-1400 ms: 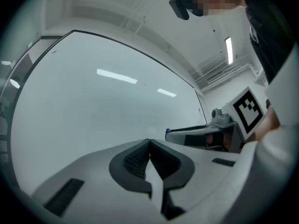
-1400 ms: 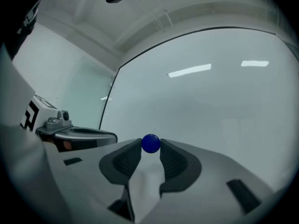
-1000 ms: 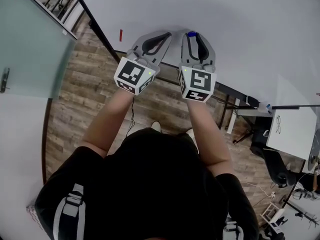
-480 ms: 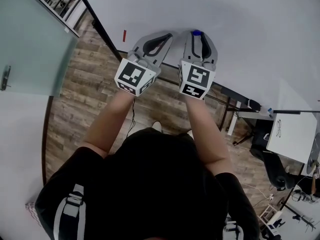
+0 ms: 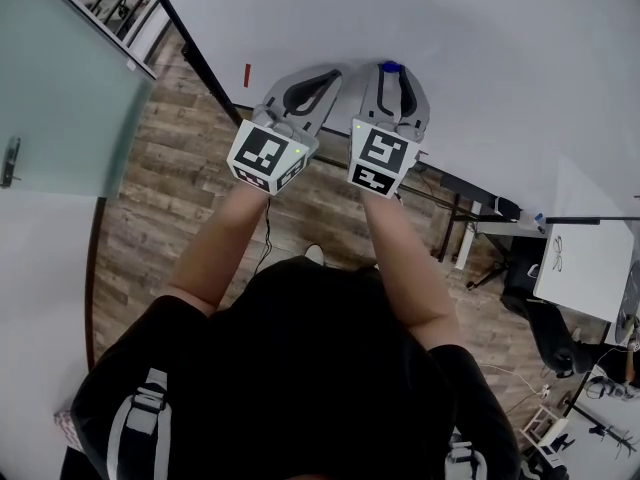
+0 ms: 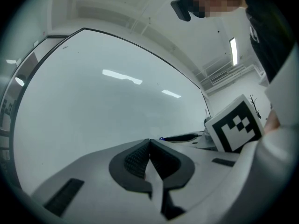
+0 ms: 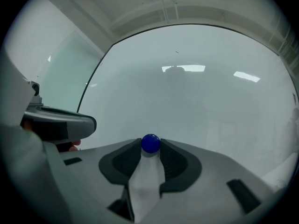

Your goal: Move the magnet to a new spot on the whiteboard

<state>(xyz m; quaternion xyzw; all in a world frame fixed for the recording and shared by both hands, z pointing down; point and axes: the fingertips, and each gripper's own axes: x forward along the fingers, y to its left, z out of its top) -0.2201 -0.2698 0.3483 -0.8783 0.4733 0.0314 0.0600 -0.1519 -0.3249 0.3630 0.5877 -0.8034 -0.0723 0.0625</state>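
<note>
We pinch the small round blue magnet [image 7: 150, 143] in our right claw [image 7: 150, 144] near the glossy white whiteboard [image 7: 201, 97]; our left claw [image 6: 149, 142] is pressed together, empty.

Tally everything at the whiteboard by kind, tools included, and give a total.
Hand-held grippers: 2, the left hand-held gripper and the right hand-held gripper
Blue magnet: 1
Small red piece on the board: 1
Whiteboard: 1
Total: 5
</note>
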